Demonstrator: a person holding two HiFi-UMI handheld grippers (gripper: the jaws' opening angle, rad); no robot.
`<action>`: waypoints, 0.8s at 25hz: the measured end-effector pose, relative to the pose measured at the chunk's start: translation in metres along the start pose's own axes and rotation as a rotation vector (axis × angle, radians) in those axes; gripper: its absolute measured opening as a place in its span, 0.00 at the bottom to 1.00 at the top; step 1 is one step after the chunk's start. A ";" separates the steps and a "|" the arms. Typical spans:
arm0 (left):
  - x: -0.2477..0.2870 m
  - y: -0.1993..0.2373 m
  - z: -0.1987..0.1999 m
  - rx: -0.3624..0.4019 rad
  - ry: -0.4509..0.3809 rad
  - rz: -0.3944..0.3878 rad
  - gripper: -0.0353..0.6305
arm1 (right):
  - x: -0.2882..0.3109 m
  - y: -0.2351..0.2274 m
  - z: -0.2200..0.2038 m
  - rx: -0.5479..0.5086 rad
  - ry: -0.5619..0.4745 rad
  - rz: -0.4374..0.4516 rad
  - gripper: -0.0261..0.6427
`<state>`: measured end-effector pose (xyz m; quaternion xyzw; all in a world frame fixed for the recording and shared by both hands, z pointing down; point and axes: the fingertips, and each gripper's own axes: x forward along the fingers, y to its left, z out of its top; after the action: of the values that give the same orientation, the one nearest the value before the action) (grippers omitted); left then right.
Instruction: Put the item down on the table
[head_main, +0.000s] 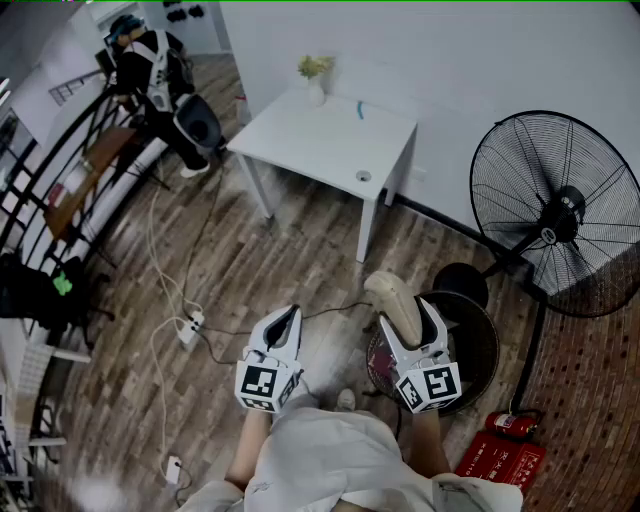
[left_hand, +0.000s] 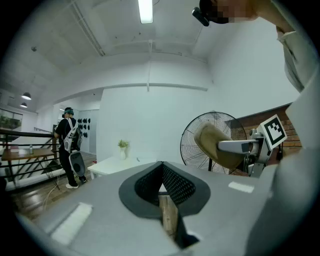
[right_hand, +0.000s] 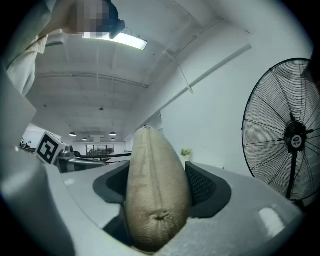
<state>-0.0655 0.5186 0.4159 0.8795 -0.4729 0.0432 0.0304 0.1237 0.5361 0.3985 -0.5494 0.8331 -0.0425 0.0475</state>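
Note:
The item is a tan, coarse-woven stuffed pouch (head_main: 386, 292). My right gripper (head_main: 405, 308) is shut on it and holds it in the air at waist height above the wooden floor. In the right gripper view the pouch (right_hand: 155, 195) fills the gap between both dark pads and pokes out past the tips. From the left gripper view, the pouch (left_hand: 216, 146) shows at the right in that gripper's jaws. My left gripper (head_main: 287, 318) hangs beside it, shut and empty, its jaws (left_hand: 161, 172) meeting at the tip. The white table (head_main: 330, 135) stands further ahead, against the wall.
On the table stand a small vase with a plant (head_main: 316, 80) and a blue object (head_main: 361, 110). A large standing fan (head_main: 555, 215) is at the right, a fire extinguisher (head_main: 510, 425) near my feet. Cables and a power strip (head_main: 190, 325) lie left; a person (head_main: 150, 70) stands far left.

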 end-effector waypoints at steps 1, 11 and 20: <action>-0.003 -0.003 -0.001 -0.002 0.002 0.005 0.08 | -0.002 0.000 0.001 0.001 -0.002 0.005 0.51; -0.018 -0.012 -0.001 -0.006 -0.001 0.071 0.08 | -0.009 -0.001 0.010 -0.015 -0.010 0.067 0.51; -0.004 0.001 0.002 -0.001 -0.011 0.080 0.08 | 0.016 -0.005 0.004 -0.023 0.008 0.065 0.51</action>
<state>-0.0683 0.5211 0.4137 0.8602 -0.5077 0.0393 0.0264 0.1225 0.5198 0.3943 -0.5223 0.8512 -0.0334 0.0394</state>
